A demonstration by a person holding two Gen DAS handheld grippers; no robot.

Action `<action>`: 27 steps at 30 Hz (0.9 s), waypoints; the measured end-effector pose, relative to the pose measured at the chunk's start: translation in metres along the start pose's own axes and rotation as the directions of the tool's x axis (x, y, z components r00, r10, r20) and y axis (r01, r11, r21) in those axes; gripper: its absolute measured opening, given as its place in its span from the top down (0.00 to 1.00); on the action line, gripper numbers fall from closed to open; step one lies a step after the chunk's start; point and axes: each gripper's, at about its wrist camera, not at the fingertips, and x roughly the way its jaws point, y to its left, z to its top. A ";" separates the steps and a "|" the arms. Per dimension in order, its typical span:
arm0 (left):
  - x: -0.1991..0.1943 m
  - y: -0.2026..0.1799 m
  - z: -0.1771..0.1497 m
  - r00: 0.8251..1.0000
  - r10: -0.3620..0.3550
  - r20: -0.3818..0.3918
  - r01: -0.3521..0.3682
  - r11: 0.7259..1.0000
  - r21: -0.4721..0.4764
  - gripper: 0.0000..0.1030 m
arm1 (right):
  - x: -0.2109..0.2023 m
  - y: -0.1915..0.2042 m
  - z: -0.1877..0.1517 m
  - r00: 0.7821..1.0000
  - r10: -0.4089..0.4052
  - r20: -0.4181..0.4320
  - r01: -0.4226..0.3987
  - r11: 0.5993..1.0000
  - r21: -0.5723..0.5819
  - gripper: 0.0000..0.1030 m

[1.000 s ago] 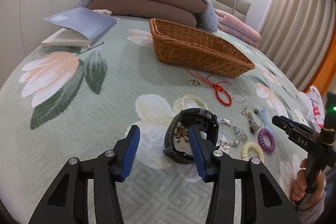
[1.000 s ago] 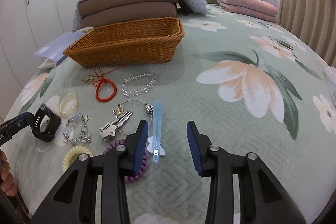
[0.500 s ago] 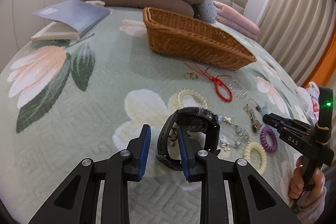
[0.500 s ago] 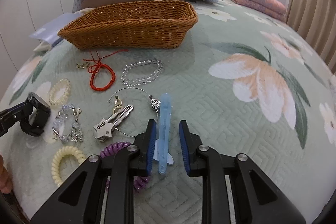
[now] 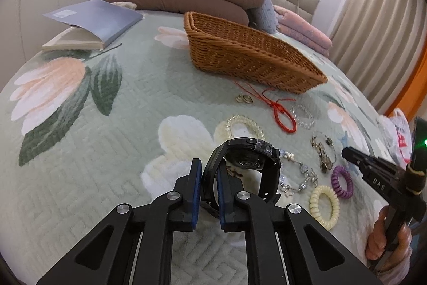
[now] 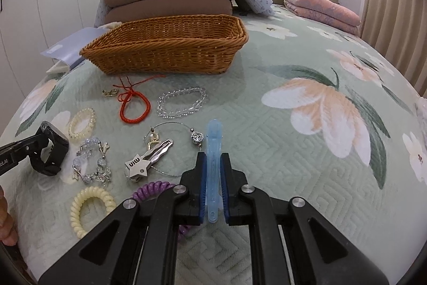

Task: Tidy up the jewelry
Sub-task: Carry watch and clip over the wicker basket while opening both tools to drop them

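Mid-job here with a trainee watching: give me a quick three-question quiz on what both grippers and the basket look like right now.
1. True or false: the left gripper is shut on the strap of the black watch.
2. What does the right gripper hold? A) purple coil tie B) blue hair clip C) red cord bracelet
3. Fill in: the wicker basket sits ____ the jewelry laid out on the bedspread, toward the pillows.

Key: 1 true; 2 B; 3 beyond. The jaws of the left gripper have just been closing, with the strap between them.
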 end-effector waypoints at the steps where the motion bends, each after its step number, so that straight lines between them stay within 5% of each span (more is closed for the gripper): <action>1: -0.002 0.000 0.000 1.000 0.003 0.015 -0.002 1.000 -0.014 0.90 | -0.001 0.000 0.000 1.000 0.001 0.006 -0.001 1.000 0.002 0.88; 14: -0.027 -0.013 0.023 0.992 0.012 0.126 0.001 0.995 -0.099 0.90 | -0.029 -0.011 0.018 0.994 0.052 0.095 -0.058 0.996 0.060 0.88; 21: -0.033 -0.042 0.093 0.978 0.009 0.210 -0.004 1.000 -0.027 0.90 | -0.044 0.001 0.087 0.975 0.075 0.207 -0.079 0.997 0.011 0.88; 27: 0.024 -0.059 0.161 0.981 0.007 0.193 -0.004 1.000 -0.015 0.90 | 0.003 0.011 0.151 0.964 0.096 0.248 -0.095 0.995 -0.015 0.88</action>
